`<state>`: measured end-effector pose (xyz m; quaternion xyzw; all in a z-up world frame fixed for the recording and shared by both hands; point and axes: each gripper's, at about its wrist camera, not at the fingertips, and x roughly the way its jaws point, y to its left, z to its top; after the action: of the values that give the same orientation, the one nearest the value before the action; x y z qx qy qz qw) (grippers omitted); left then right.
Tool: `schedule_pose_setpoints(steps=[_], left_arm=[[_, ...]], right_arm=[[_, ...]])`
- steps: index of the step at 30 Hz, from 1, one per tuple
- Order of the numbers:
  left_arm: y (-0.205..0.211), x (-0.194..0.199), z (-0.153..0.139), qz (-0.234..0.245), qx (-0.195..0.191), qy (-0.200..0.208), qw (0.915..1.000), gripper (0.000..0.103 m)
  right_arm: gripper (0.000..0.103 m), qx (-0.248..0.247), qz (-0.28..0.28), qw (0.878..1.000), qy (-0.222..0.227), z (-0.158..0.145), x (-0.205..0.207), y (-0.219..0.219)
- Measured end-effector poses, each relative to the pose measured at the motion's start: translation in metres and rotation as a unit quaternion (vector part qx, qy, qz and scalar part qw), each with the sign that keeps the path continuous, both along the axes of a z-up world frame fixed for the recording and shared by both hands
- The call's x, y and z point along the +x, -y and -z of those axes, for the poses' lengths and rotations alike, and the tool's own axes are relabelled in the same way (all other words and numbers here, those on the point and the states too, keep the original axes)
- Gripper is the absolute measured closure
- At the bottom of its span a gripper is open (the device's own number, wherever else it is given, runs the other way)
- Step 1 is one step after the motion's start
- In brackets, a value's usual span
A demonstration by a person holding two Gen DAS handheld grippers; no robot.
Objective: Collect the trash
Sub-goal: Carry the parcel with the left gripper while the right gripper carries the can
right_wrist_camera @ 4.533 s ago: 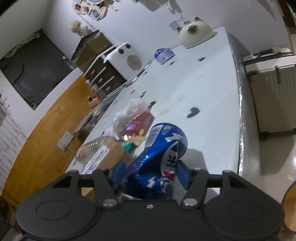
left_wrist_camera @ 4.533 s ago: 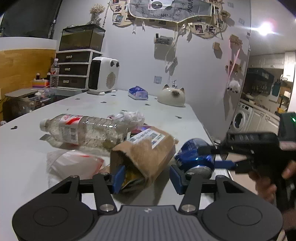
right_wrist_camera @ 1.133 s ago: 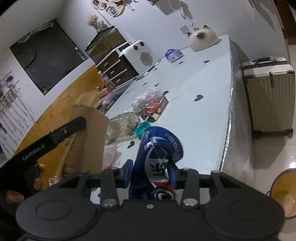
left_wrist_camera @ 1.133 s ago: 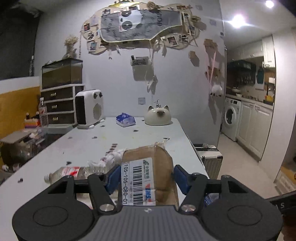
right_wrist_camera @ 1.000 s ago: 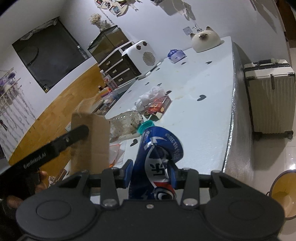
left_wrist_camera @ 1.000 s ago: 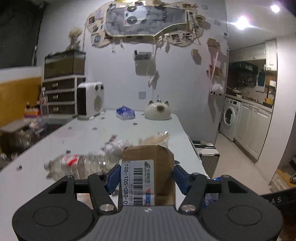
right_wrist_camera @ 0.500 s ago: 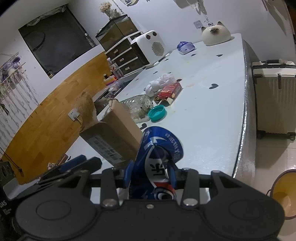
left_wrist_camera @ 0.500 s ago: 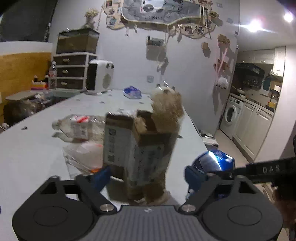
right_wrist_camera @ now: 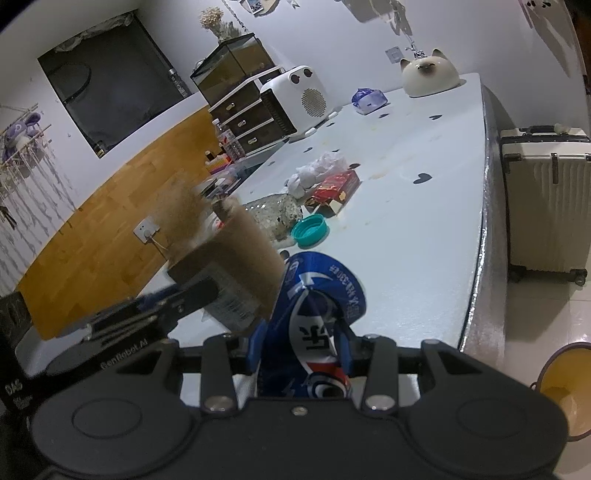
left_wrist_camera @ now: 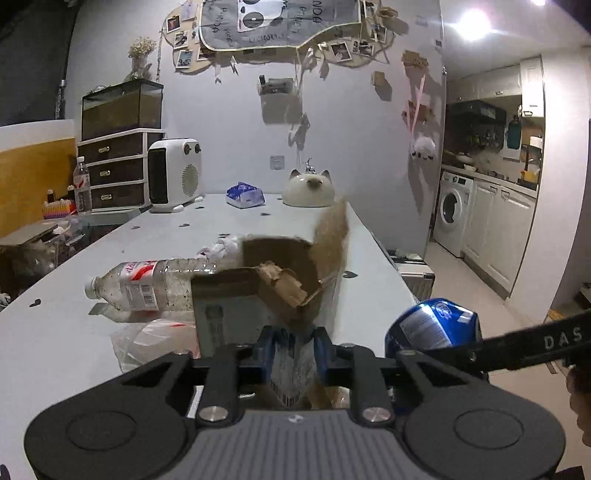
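Since half a second ago my left tool [left_wrist_camera: 291, 350] has just closed on the cardboard box's [left_wrist_camera: 258, 295] near wall above the desk [left_wrist_camera: 55, 332]; right tool [right_wrist_camera: 301, 356] pinches the blue can [right_wrist_camera: 317, 317], so I'd keep both clamped toward the bin [right_wrist_camera: 565, 387].

Dim, bluish room; a glaring round ceiling lamp [left_wrist_camera: 474, 25] blooms top right. Fisheye bends the edges, and the torn brown cardboard box [left_wrist_camera: 258, 295] smears with motion blur.
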<state>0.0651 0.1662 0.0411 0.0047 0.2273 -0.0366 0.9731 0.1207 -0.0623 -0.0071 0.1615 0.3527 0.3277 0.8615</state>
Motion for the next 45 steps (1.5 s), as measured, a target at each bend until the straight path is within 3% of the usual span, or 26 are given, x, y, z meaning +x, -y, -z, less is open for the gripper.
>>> schedule_pose_setpoints(steps=[20, 38, 42, 45], left_arm=[[0.002, -0.029, -0.053, -0.004, -0.037, 0.069, 0.9969, 0.086], [0.055, -0.03, -0.054, 0.035, -0.056, 0.03, 0.9974, 0.086], [0.071, -0.026, -0.048, 0.044, -0.046, 0.02, 0.9978, 0.086], [0.077, -0.023, -0.039, 0.049, -0.031, -0.01, 0.9983, 0.086]], right_arm=[[0.062, 0.012, 0.0, 0.999, 0.031, -0.019, -0.015, 0.007], [0.062, 0.008, 0.05, 0.997, 0.064, -0.035, -0.037, 0.062], [0.062, 0.004, 0.067, 0.996, 0.063, -0.033, -0.037, 0.08], [0.062, 0.0, 0.068, 0.996, 0.053, -0.025, -0.036, 0.085]])
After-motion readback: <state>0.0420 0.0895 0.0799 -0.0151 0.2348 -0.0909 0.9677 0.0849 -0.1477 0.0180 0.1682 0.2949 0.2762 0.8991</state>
